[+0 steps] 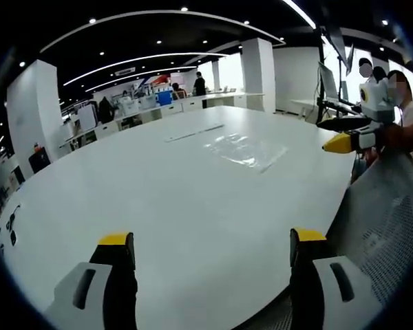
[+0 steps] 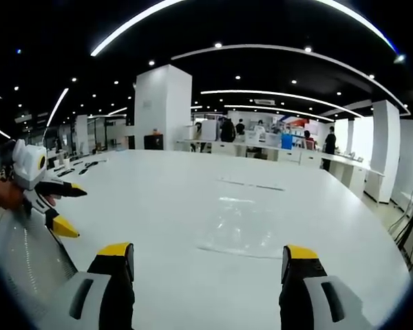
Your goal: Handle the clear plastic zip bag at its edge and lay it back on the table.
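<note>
Clear zip bag (image 1: 246, 150) lying flat out on the white table (image 1: 158, 199), well apart from both sets of tongs, nothing touching it. Also visible in the right gripper view (image 2: 244, 230), just ahead of the yellow-tipped jaws, edges hard to make out against the tabletop. Left gripper (image 1: 212, 249) hanging over the near table edge, jaws spread wide, nothing between them. Right gripper (image 2: 209, 260) same deal: jaws wide apart, empty, low over the table. Also poking into the left gripper view from the right (image 1: 344, 134), held in a hand, yellow tips pointing over the table. Left one likewise showing at the left of the right gripper view (image 2: 58, 206). Mesh chair back (image 1: 382, 227) by the table edge. Long thin strip (image 1: 194, 132) lying beyond the bag. Desks and a few people way back in the room.
</note>
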Demonstrator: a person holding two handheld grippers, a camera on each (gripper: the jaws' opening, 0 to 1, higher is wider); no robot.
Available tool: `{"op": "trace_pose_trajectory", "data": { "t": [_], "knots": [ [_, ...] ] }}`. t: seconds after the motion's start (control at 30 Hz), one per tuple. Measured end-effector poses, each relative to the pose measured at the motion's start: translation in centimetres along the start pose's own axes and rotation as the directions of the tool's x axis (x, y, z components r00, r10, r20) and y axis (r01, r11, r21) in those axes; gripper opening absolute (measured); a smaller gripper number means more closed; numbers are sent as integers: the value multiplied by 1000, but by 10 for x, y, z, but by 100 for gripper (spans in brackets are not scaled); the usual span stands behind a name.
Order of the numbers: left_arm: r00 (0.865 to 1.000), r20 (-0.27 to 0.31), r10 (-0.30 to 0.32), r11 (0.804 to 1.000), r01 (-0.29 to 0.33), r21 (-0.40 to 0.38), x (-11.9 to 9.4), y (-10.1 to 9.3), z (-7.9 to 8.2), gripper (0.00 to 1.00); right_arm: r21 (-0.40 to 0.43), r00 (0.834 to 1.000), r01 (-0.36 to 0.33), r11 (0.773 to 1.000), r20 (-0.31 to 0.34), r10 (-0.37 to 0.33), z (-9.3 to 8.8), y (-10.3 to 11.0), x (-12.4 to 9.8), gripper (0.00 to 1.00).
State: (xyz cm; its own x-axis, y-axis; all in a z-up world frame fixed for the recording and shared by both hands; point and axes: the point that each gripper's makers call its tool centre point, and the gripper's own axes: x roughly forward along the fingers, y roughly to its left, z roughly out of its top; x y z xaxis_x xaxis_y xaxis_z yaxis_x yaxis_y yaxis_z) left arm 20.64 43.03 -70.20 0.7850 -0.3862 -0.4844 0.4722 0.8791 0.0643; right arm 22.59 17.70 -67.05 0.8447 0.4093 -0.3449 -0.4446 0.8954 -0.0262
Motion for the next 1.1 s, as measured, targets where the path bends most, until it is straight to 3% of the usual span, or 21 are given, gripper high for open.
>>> {"op": "trace_pose_trajectory", "data": {
  "t": [0.23,1.1],
  "knots": [
    [1000,4,2,1000,-2,-6,0,1,-1,92,8,1000,5,1000,13,-5,3,-1,-1,89],
    [1000,25,5,1000,-4,-10,-1,2,5,91,-14,999,-42,999,-33,41,-5,9,1,89]
  ]
}}
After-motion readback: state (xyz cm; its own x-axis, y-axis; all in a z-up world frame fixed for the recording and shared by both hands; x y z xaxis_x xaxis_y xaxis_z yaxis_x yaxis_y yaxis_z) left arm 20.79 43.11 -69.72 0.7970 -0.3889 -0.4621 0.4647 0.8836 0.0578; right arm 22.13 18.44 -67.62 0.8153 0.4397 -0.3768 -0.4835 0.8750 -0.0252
